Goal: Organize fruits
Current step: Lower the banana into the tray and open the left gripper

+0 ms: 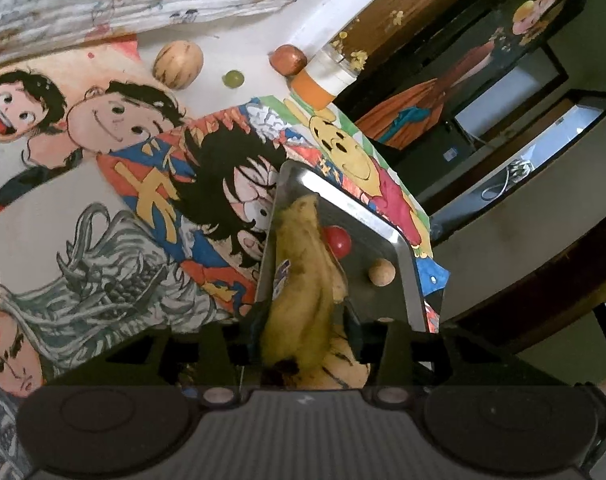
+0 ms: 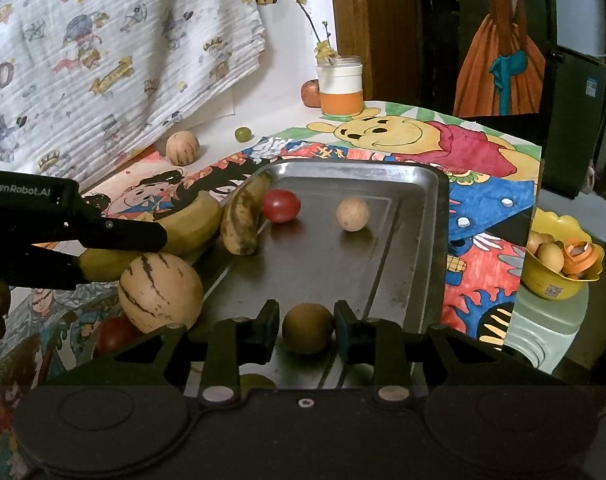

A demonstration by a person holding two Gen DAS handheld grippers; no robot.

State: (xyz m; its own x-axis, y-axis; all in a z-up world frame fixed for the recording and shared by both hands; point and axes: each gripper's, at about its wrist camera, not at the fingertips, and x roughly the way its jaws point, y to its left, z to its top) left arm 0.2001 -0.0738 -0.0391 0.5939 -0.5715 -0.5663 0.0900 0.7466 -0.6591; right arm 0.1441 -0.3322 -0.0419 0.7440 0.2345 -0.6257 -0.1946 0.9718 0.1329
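Observation:
A steel tray (image 2: 419, 216) lies on the cartoon tablecloth. My left gripper (image 1: 303, 332) is shut on a bunch of yellow bananas (image 1: 299, 280), held over the tray's left edge; it also shows in the right wrist view (image 2: 115, 248) with the bananas (image 2: 239, 220). On the tray lie a red tomato (image 2: 281, 205) and a small tan round fruit (image 2: 352, 213). My right gripper (image 2: 306, 330) stands around a brownish-green round fruit (image 2: 306, 328) on the tray's near end, fingers (image 2: 345, 328) close beside it with small gaps. A striped melon (image 2: 159, 292) sits beside the tray.
Far on the table lie a second striped melon (image 2: 182, 148), a green grape-like fruit (image 2: 243, 134), a reddish apple (image 2: 311, 94) and an orange-and-white jar (image 2: 340, 88). A red tomato (image 2: 113, 334) lies near left. A yellow bowl (image 2: 559, 276) of fruit stands off the table at right.

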